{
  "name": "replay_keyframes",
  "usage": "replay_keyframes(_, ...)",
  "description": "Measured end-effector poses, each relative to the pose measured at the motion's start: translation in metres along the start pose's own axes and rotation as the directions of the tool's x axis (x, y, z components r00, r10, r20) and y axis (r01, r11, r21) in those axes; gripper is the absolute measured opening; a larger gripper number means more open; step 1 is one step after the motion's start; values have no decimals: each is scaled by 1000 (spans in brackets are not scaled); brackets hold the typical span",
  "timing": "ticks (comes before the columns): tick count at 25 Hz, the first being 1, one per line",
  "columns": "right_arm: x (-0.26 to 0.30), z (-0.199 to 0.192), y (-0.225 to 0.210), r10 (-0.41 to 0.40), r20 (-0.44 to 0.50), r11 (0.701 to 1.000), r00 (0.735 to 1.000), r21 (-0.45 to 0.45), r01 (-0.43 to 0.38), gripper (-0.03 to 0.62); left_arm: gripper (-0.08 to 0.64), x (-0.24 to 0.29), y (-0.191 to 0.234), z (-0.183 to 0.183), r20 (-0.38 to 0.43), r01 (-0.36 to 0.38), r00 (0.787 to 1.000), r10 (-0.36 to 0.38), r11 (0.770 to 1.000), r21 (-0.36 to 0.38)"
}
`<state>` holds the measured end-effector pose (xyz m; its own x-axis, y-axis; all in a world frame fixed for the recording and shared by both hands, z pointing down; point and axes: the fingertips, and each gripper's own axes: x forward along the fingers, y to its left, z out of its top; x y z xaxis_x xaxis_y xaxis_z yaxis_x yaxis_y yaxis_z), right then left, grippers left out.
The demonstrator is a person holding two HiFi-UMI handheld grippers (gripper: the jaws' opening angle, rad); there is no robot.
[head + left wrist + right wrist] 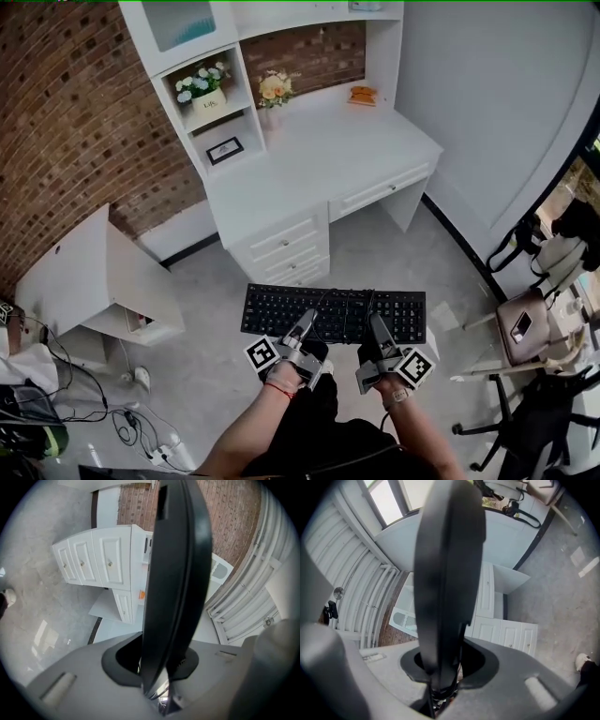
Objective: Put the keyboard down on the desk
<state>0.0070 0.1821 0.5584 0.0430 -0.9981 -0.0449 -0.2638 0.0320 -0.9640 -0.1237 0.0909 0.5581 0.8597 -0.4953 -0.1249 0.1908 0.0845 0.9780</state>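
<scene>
The black keyboard (333,314) is held flat in the air above the floor, well short of the white desk (319,159), with the left gripper (306,323) and the right gripper (377,328) each clamped on its near edge.

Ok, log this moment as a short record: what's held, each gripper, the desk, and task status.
held: keyboard, keys facing up
left gripper: shut on the keyboard's near edge
right gripper: shut on the same edge
desk: white, ahead of the person, flowers at its back
status: keyboard carried in the air over the floor, not yet on the desk
</scene>
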Motion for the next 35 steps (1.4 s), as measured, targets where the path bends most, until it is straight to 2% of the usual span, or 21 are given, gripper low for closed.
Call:
replay_keyframes(15, 113, 42, -27, -23, 26, 1000, 999, -12, 24, 78, 74, 104, 14, 76, -30, -17, 999, 16, 999, -29)
replay_keyframes(24, 145, 61, -36, -18, 31, 1000, 999, -10, 18, 78, 72, 140, 15, 92, -40, -14, 999, 13, 1000, -27)
replay_keyframes(27, 160, 65, -43, -17, 12, 1000, 1000, 12, 17, 78, 73, 149, 19, 100, -19, -19, 1000, 18, 1000, -24)
replay_keyframes(35, 232, 94, -59, 2, -118, 1000, 993, 13, 0, 78, 72, 196, 25, 136, 113, -10, 993, 14, 999, -32)
